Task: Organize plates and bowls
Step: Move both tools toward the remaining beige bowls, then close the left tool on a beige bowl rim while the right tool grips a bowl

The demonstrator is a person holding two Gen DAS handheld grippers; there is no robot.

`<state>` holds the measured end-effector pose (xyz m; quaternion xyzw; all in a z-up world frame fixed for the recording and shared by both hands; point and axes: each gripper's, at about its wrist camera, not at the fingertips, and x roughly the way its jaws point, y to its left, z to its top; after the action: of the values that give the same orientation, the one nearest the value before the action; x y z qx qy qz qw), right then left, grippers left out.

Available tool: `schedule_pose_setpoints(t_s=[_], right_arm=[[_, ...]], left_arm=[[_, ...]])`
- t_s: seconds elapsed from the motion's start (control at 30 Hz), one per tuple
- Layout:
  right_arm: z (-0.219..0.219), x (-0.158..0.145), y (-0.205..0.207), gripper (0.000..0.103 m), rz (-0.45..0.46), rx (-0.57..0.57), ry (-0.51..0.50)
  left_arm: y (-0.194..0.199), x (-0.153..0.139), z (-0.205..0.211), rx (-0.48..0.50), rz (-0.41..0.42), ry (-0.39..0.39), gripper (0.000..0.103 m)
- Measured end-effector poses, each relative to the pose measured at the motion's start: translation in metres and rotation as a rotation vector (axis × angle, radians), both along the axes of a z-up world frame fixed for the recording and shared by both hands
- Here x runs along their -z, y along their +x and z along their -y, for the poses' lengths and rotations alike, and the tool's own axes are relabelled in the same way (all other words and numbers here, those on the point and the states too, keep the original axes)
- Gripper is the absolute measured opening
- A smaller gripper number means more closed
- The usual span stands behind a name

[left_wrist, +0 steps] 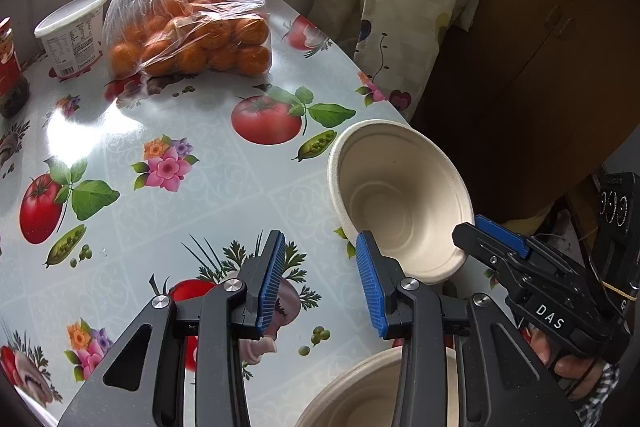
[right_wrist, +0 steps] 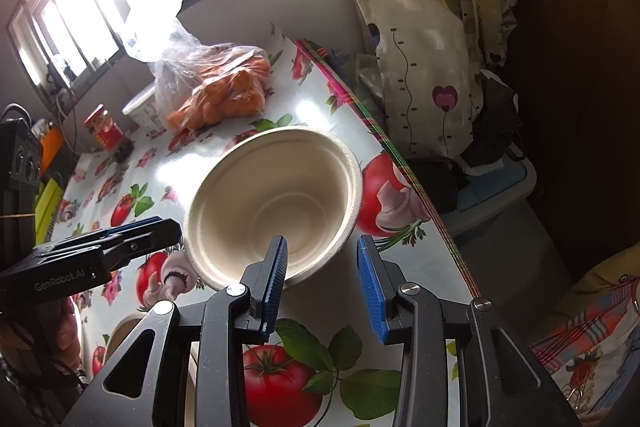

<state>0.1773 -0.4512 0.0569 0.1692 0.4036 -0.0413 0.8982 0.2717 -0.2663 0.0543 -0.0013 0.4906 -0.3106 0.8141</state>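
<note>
Covering the table (left_wrist: 208,187), a glossy fruit-print oilcloth (right_wrist: 404,259)

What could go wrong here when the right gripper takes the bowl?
1. The bowl stands close to the table edge; a push from the right gripper might slide it off.
2. One finger is over the inside and one outside, so only the thin rim would be pinched; the bowl may tilt or slip.
3. The left gripper is open and close beside the bowl; the two grippers may bump.
</note>
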Motion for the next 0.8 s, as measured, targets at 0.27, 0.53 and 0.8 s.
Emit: schedule_pose_setpoints(t_s=[0.27,0.53,0.8], right_arm=[[-0.002,0.001,0.001,0.031,0.001,-0.004,0.008],[-0.002,0.003,0.002,0.025,0.001,-0.010,0.015],[-0.002,0.004,0.002,0.024,0.002,-0.012,0.018]], left_arm=[[0.002,0.002,0.007,0.010,0.001,0.009,0.038],[0.002,0.004,0.010,0.008,0.000,0.017,0.028],[-0.001,0.003,0.016,0.024,0.016,0.017,0.024]])
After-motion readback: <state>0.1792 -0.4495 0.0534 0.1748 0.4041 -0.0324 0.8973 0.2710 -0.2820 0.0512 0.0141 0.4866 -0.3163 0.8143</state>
